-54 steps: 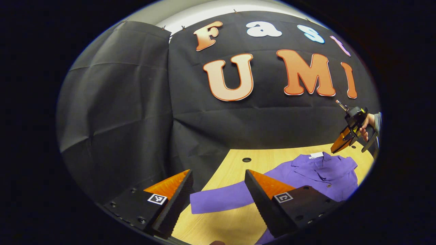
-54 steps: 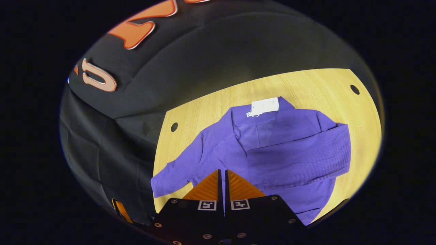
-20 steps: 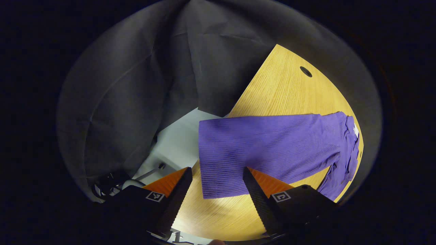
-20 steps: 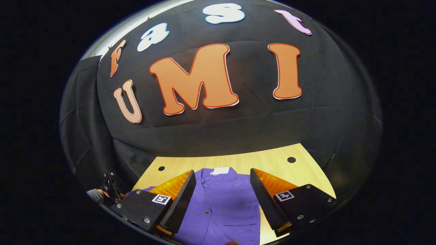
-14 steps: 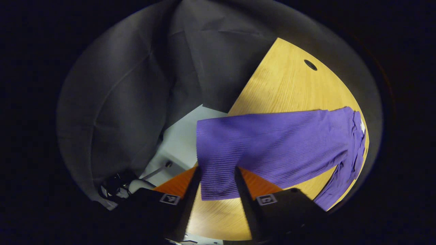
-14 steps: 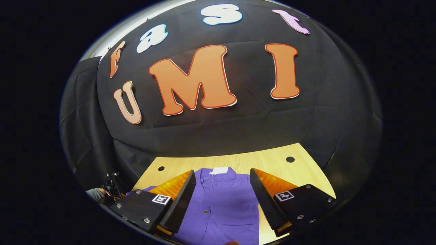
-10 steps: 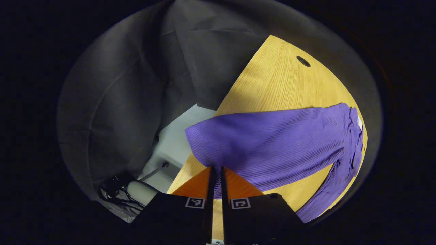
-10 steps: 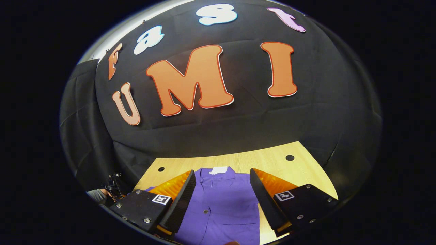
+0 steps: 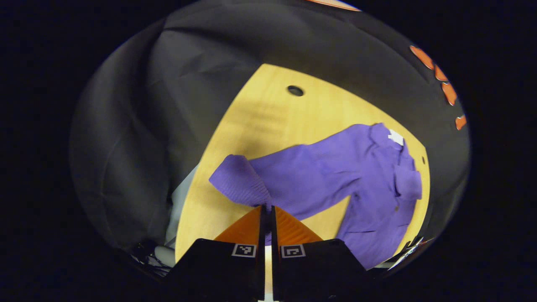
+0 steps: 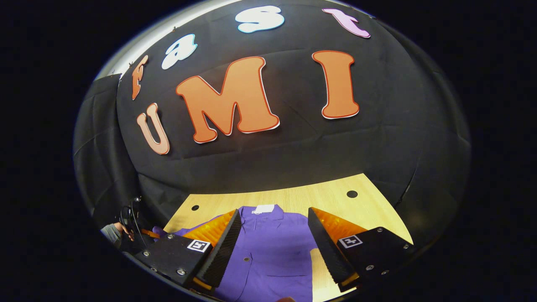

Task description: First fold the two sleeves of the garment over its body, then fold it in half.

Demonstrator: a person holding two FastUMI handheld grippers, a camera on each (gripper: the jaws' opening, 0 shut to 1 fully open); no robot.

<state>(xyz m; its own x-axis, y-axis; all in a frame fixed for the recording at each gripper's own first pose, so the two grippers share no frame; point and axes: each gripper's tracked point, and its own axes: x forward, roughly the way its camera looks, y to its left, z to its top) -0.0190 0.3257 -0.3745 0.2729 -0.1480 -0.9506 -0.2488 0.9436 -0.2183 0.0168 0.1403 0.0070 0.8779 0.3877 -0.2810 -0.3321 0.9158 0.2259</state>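
A purple button-up garment (image 9: 377, 184) lies on the wooden table (image 9: 268, 121), collar and white tag (image 9: 395, 137) at the far side. My left gripper (image 9: 266, 208) is shut on the cuff end of one sleeve (image 9: 293, 176), which is raised off the table and bent over near the cuff. In the right gripper view the garment (image 10: 275, 247) lies spread below my right gripper (image 10: 273, 222), which hangs open above its front with nothing between the fingers. The left gripper (image 10: 144, 232) and the hand holding it show at the far left of that view.
Black cloth walls close the booth behind and left of the table. Round holes (image 9: 295, 90) (image 10: 351, 193) sit near the table's far corners. Pale floor and some cables (image 9: 163, 251) lie beyond the table's left edge.
My left gripper came down on the sleeve's cuff, shut on it, then lifted and drew it toward the garment's body. The right gripper opened earlier and has since held nearly still.
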